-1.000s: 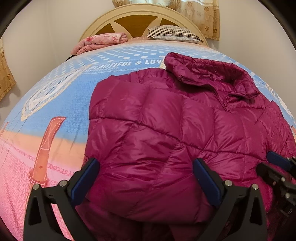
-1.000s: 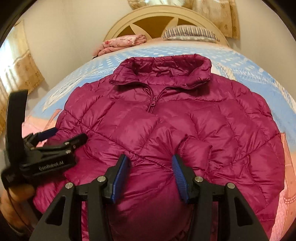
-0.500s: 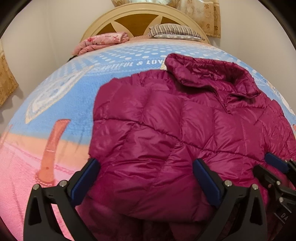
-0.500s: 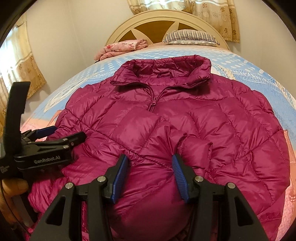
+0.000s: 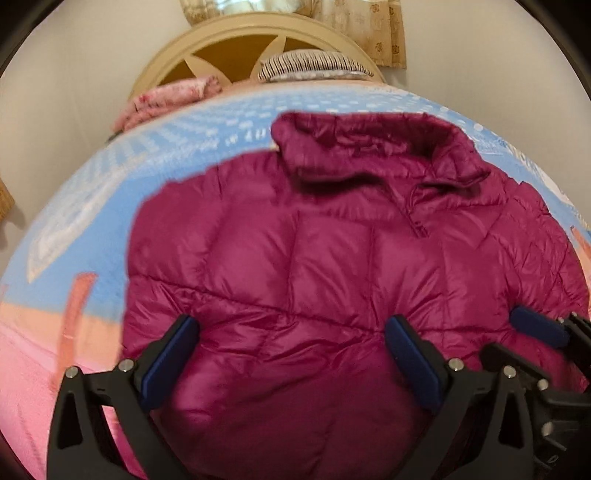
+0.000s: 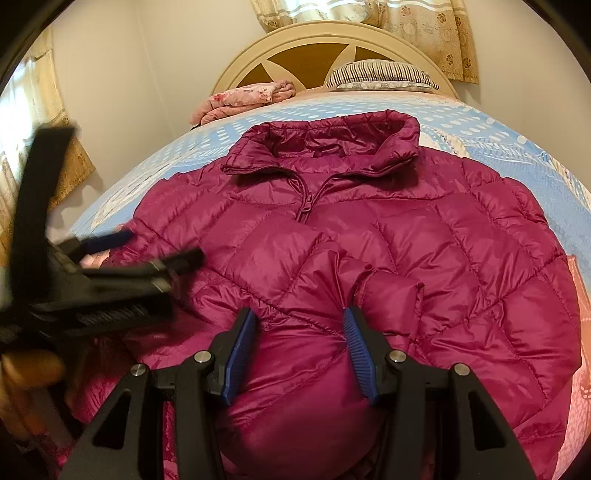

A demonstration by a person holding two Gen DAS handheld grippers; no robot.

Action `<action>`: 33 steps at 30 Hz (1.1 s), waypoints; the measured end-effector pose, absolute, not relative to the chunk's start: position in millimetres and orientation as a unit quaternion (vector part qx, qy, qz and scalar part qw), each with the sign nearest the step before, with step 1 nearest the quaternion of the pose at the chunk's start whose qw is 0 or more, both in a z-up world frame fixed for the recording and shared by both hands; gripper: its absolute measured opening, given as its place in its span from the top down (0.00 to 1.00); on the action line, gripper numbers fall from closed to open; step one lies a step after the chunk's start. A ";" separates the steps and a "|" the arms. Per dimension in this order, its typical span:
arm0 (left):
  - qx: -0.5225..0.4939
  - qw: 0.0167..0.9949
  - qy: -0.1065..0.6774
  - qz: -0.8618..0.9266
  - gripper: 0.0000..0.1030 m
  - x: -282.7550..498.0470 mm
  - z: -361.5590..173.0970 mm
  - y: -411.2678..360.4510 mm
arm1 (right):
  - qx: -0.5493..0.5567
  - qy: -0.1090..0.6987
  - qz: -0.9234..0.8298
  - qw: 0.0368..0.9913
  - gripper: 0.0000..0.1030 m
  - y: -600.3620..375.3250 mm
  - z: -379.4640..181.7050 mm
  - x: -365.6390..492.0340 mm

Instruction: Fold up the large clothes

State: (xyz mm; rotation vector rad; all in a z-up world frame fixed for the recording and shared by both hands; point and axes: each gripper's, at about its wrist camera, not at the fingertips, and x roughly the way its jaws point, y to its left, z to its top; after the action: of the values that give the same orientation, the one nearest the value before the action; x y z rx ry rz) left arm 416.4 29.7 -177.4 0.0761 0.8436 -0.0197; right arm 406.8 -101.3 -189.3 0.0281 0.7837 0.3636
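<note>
A magenta quilted puffer jacket point(image 5: 314, 266) lies front up on the bed, collar toward the headboard, sleeves folded across its front; it also fills the right wrist view point(image 6: 388, 240). My left gripper point(image 5: 291, 354) is open, its jaws wide apart just above the jacket's lower left part. It shows blurred at the left of the right wrist view point(image 6: 147, 247). My right gripper point(image 6: 299, 347) is open over the jacket's lower middle, beside a folded sleeve cuff point(image 6: 391, 295). Its tips show at the right edge of the left wrist view point(image 5: 543, 332).
The bed has a blue, pink and orange printed cover point(image 5: 92, 229). At its head stand a cream arched headboard point(image 6: 325, 48), a folded pink blanket point(image 6: 247, 99) and a striped pillow point(image 6: 380, 74). Curtains hang behind point(image 6: 424, 26) and at the left point(image 6: 22, 147).
My left gripper has swung right and risen over the jacket, which now sits more centred in its view. The right gripper has lifted slightly; its jaws stay equally apart.
</note>
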 end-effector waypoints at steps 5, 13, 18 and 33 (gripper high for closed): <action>0.019 0.905 0.425 -0.021 0.00 418.9 -180.4 33.8 | 0.012 0.380 0.176 0.908 0.50 -100.9 -189.4 406.8; 0.013 0.901 0.432 -0.024 0.00 418.8 -184.0 34.6 | 0.009 0.379 0.174 0.909 0.50 -99.8 -189.4 406.7; 0.012 0.901 0.432 -0.024 0.00 421.8 -184.9 33.6 | -0.003 0.381 0.172 0.908 0.47 -96.6 -189.7 406.7; 0.004 0.903 0.428 -0.027 0.00 421.0 -183.4 35.9 | -0.031 0.376 0.227 0.898 0.30 -111.7 -138.4 442.0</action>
State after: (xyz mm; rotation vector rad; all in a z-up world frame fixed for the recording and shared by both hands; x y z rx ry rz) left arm 421.0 35.9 -183.4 0.0079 0.8842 -0.0560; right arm 442.0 -111.7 -138.4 -0.0646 0.7790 0.4712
